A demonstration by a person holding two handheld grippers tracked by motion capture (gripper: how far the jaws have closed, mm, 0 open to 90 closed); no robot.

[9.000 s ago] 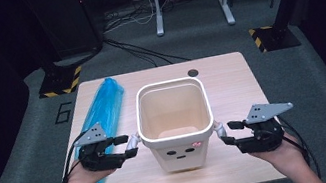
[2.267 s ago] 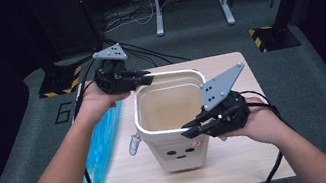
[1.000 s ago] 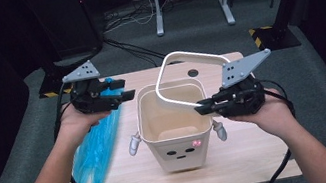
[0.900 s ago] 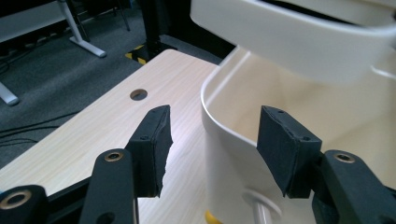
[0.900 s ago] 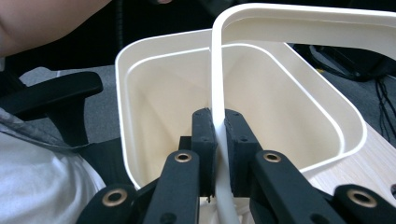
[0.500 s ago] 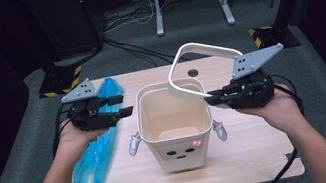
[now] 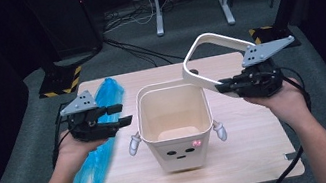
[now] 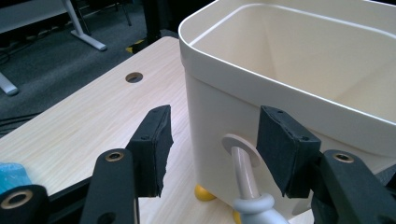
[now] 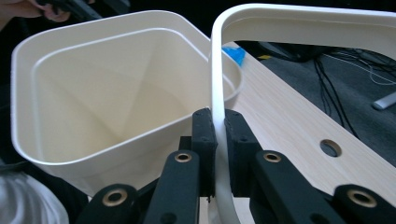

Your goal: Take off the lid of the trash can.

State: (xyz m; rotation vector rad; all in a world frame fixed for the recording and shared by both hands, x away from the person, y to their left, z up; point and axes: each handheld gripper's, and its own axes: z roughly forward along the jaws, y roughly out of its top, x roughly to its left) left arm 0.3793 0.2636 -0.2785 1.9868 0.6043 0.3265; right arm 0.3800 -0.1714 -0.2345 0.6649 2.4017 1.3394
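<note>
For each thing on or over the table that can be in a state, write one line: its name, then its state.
bin: upright, open, nothing visible inside.
rim ring: lifted off, tilted, held above the table.
blue bag: lying flat beside the bin.
right gripper: shut on the rim ring.
left gripper: open, jaws either side of the bin's little arm.

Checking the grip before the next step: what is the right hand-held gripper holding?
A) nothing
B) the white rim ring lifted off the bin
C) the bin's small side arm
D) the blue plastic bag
B: the right hand-held gripper has its jaws shut on the white rim ring, held above the bin.
</note>
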